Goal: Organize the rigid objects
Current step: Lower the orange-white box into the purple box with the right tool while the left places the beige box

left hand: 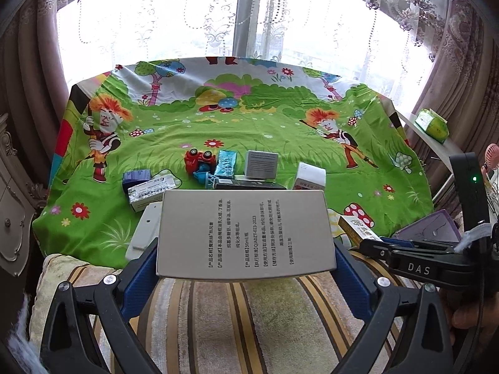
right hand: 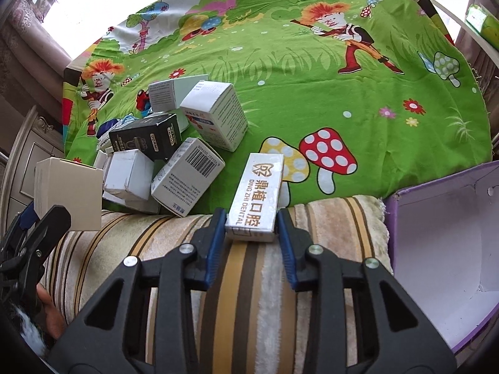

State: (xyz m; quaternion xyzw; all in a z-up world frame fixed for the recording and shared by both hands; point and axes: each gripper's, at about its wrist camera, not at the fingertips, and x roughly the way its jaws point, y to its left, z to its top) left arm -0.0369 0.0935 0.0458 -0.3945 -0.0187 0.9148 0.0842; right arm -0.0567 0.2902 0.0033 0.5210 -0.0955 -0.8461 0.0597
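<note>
Left hand-held gripper (left hand: 246,268) clamps a flat grey cardboard box (left hand: 244,233) printed with dark text, its blue ribbed pads pressing both long edges. Right hand-held gripper (right hand: 252,237) has its blue pads around the near end of a narrow white glossy carton with gold lettering (right hand: 256,194); the left pad touches the carton, while a thin gap seems to show at the right pad, so a firm grip cannot be confirmed. That carton lies across the edge where a bright green cartoon-printed cloth (right hand: 312,99) meets a plush striped beige and brown cushion (right hand: 237,283). To its left sits a loose heap of small cardboard boxes: a white barcoded one (right hand: 187,177), a black one (right hand: 146,137) and a white cube-shaped one (right hand: 218,112). A red toy car (left hand: 199,159) lies overturned beyond them. An open purple cardboard box with a white inside (right hand: 446,249) stands just right of the cushion. Sheer embroidered curtains (left hand: 187,15) hang over a bright window behind.
</note>
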